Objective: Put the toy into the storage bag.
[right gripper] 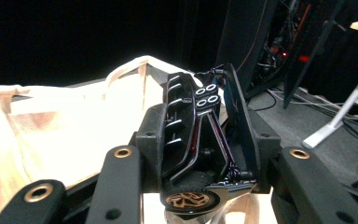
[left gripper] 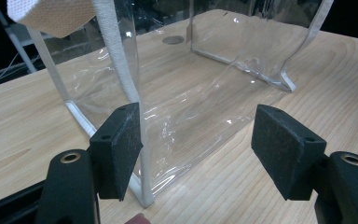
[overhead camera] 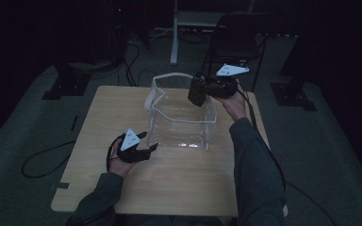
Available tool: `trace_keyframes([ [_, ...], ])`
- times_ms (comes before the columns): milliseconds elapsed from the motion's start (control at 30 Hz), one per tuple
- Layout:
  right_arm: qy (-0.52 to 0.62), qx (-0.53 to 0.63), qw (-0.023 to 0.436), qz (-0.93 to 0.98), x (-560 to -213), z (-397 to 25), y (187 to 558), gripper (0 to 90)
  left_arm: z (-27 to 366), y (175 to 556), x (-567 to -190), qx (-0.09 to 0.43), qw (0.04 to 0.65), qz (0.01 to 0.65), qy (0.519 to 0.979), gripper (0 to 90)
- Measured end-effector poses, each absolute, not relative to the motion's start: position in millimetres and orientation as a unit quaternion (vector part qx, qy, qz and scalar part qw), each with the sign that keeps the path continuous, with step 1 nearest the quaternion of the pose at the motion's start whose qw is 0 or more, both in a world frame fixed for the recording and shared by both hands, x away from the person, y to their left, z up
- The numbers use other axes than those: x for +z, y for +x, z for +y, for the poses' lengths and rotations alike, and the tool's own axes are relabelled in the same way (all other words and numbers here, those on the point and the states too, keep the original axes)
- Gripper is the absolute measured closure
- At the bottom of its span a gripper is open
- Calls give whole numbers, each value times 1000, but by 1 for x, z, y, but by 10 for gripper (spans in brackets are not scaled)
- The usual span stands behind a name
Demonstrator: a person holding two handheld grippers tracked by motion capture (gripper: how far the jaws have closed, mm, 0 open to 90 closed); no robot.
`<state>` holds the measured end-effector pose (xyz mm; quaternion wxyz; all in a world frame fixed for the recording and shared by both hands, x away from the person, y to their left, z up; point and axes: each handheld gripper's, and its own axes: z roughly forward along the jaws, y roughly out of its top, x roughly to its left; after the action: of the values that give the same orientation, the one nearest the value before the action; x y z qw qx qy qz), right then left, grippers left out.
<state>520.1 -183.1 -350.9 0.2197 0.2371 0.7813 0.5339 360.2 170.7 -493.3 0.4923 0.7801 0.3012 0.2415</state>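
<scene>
- Now, a dark, glossy black gadget with ribbed sides [right gripper: 198, 140] is seen pinched between the jaws of the right gripper [overhead camera: 212, 87], and it is held up in the air above the far right corner of the clear plastic tote bag with white fabric trim [overhead camera: 181, 117].
- The bag is stood upright and open-mouthed in the middle of the light wooden table [overhead camera: 169, 183], presumably so that something can be dropped in from above.
- In the right gripper view the gadget is clamped on both flanks, with its brass-coloured round end nearest the camera; what kind of device it is cannot be told.
- The pale rim of the bag is caught in that view just behind and below the gadget, so a lowering into the bag is judged to be the step in hand.
- Meanwhile, the left gripper [overhead camera: 139, 148] is kept low on the table at the bag's near left corner, with its jaws spread wide and nothing between them.
- In the left gripper view the white trimmed edge [left gripper: 121, 70] is seen just past the left pad, near it or touching, while the right pad stands well clear.
- That placing is read as a readiness to steady the bag's wall, since thin plastic is likely to sag or shift when the gadget is set inside.
</scene>
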Motion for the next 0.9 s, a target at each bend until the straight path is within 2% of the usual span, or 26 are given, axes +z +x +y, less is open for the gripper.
trace_keyframes([
  [333,233,517,235,789,-337,-167,535,586,174,359,-492,243,494,303,778,334],
  [700,243,507,235,793,-342,-167,556,586,175,358,-493,245,491,304,779,333],
  [900,210,461,252,824,-344,-161,550,586,175,356,-493,244,492,305,778,333],
])
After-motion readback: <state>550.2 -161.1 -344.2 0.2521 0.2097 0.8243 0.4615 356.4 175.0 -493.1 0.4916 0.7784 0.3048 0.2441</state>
